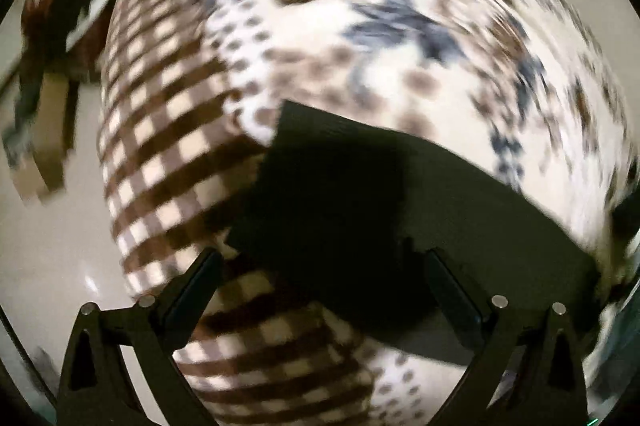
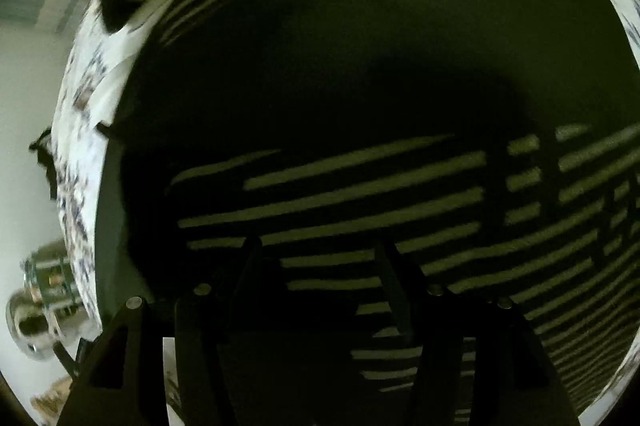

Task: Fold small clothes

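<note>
The left wrist view is motion-blurred and looks down on a dark garment point(image 1: 360, 210) lying flat on a patterned blanket point(image 1: 320, 26). My left gripper point(image 1: 324, 266) stands open, its fingers point(image 1: 192, 290) wide apart over the garment's near edge and gripping nothing. In the right wrist view a dark garment with pale stripes point(image 2: 360, 106) fills nearly the whole picture. My right gripper point(image 2: 320, 246) hangs close above it with its jaws apart, and striped cloth shows in the gap. I see no cloth pinched between the pads.
The blanket has a brown check part point(image 1: 168, 130) and a white part with blue and brown marks. Pale floor point(image 1: 48, 266) and blurred brown objects point(image 1: 52, 26) lie to the left. A shiny metal object point(image 2: 36, 314) stands beside the blanket's edge point(image 2: 76, 154).
</note>
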{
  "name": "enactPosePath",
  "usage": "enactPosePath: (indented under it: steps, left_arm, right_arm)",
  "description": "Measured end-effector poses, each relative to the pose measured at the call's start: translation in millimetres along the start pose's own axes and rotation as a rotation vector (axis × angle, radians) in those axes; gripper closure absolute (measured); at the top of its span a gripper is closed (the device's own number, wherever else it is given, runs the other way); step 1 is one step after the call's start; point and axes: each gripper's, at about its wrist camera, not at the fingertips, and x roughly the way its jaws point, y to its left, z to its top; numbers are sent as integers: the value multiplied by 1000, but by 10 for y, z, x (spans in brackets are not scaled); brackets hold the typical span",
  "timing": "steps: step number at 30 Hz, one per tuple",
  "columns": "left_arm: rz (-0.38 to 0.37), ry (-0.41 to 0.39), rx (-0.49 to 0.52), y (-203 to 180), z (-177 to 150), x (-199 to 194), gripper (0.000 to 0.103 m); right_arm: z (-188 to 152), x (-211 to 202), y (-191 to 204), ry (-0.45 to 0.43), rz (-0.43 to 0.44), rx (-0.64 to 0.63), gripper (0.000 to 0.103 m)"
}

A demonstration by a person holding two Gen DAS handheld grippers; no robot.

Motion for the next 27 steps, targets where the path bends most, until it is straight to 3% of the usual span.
enactPosePath:
  steps: [2, 6, 7, 8, 9, 10, 11, 17, 19, 21, 22, 24, 25, 26, 27]
  left_arm:
    - [-33, -5, -79, 133, 66, 83, 1]
    - [-20, -34, -94, 161, 164, 217, 4]
    - [2, -53, -78, 125, 182, 229, 14]
    - [23, -72, -66, 87, 198, 226, 34]
    - [44, -100, -46, 32, 224, 195, 46]
    - [63, -115, -32, 5, 257, 178, 79]
    - [88, -146, -12, -33, 316, 104, 101]
    - [29, -343, -87, 77, 835, -465, 103]
    - [-62, -311, -124, 252, 977, -510, 101]
    - [-132, -214, -156, 385, 999, -432, 101]
    - [-142, -177, -154, 401, 910, -400, 96]
    - [-163, -82, -164, 470, 683, -292, 68]
    - [-182, -59, -181, 487, 567, -259, 43]
    - [-220, -32, -219, 573, 413, -180, 37]
    - [-246, -10, -253, 631, 280, -103, 37]
  right_arm:
    - [-34, 10, -116, -14, 2, 32, 43]
    - [-38, 35, -67, -16, -14, 25, 43]
    - [-56, 43, -25, -10, -21, 11, 43]
    - [-62, 37, 13, -8, -32, -5, 43]
    - [-72, 50, 89, -6, -42, -24, 43]
    - [-52, 81, 220, -3, -57, -41, 43]
    - [-61, 77, 264, -2, -79, -58, 43]
    - [-22, 128, 678, -12, -126, -120, 43]
    - [-32, 150, 729, -7, -128, -130, 43]
    - [-44, 193, 787, 2, -120, -128, 43]
    - [-58, 211, 793, 7, -118, -126, 43]
    - [-90, 257, 825, 17, -115, -124, 43]
    - [-107, 270, 830, 21, -115, -122, 43]
    - [-120, 276, 819, 24, -114, -120, 43]
    - [-136, 281, 811, 27, -113, -118, 43]
